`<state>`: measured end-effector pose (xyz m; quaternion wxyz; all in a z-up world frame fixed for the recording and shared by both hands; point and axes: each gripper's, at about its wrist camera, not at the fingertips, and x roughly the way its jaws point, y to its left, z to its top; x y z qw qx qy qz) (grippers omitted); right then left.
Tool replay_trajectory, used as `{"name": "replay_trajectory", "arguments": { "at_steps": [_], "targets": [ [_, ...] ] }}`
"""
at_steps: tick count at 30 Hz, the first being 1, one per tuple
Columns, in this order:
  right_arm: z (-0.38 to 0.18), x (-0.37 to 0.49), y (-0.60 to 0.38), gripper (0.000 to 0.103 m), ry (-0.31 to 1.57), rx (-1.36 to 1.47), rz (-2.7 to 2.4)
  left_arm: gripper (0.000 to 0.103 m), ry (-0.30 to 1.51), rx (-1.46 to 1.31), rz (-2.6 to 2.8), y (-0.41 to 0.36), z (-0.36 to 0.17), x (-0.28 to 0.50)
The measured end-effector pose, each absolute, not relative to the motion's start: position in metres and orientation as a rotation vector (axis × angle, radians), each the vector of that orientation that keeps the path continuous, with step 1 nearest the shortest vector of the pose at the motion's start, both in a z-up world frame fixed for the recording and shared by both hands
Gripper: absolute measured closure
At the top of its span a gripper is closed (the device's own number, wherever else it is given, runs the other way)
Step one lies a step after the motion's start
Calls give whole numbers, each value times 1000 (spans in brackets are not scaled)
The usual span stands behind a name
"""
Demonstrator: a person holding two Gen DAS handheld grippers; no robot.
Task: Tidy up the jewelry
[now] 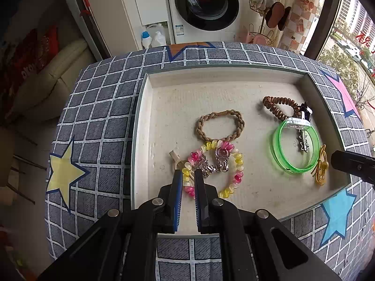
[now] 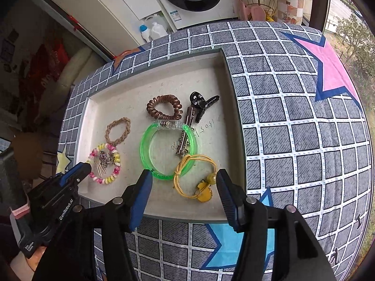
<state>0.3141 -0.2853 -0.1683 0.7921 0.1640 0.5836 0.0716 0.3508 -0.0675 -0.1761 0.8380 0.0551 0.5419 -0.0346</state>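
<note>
1. On the bench, over a checked cloth [image 2: 293, 117] with coloured stars, sits a shallow white tray [image 2: 232, 89] that holds all the jewelry.
2. Left gripper [image 1: 188, 172]: its jaws are clenched on the near edge of a pink, yellow and white beaded bracelet [image 1: 239, 161], with beads caught between the two blue pads.
3. That bracelet lies toward the tray's 8 o'clock corner, flat on the floor of the tray. Silver heart charms [image 1: 221, 154] rest inside its loop.
4. At the bracelet's 12 o'clock, a braided tan hair tie [image 2: 124, 120] touches its beads.
5. Right gripper [image 2: 184, 173]: its jaws are released and stand wide, one on either side of a yellow hair tie [image 2: 204, 193], and neither pad touches it.
6. The yellow tie lies flat near the tray's front wall, and its loop overlaps the 5 o'clock rim of a green bangle [image 2: 143, 145].
7. The bangle lies near the middle of the tray. A silver hairpin [image 2: 185, 135] lies slantwise across its 1 o'clock rim.
8. At the bangle's 12 o'clock is a brown coil hair tie [image 2: 164, 99], with a black clip [image 2: 204, 104] just beside it at 3 o'clock.
9. Beyond the bench, at 12 o'clock, stands a washing machine [image 2: 192, 0].
</note>
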Motion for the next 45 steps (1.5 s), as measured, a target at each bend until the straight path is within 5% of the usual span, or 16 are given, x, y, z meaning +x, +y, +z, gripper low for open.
{"name": "replay_trajectory", "arguments": {
  "at_steps": [14, 15, 16, 17, 28, 30, 45],
  "targets": [
    [-156, 297, -281, 23, 1222, 353, 151, 81, 1129, 86, -90, -63, -164, 338],
    [-156, 296, -281, 23, 1223, 352, 149, 72, 1129, 87, -88, -63, -164, 337],
    [-155, 295, -281, 23, 1224, 351, 147, 17, 1130, 88, -85, -63, -163, 336],
    [-155, 295, -281, 23, 1224, 349, 144, 0, 1127, 92, -64, -62, -162, 334],
    [-154, 289, -280, 19, 1213, 297, 96, 0, 1078, 96, -35, -58, -161, 322],
    [-153, 287, -278, 0, 1196, 272, 92, 0, 1085, 102, -32, -57, -162, 321],
    [-148, 271, -268, 0, 1231, 241, 102, 0, 1110, 123, -21, -50, -147, 296]
  ]
}}
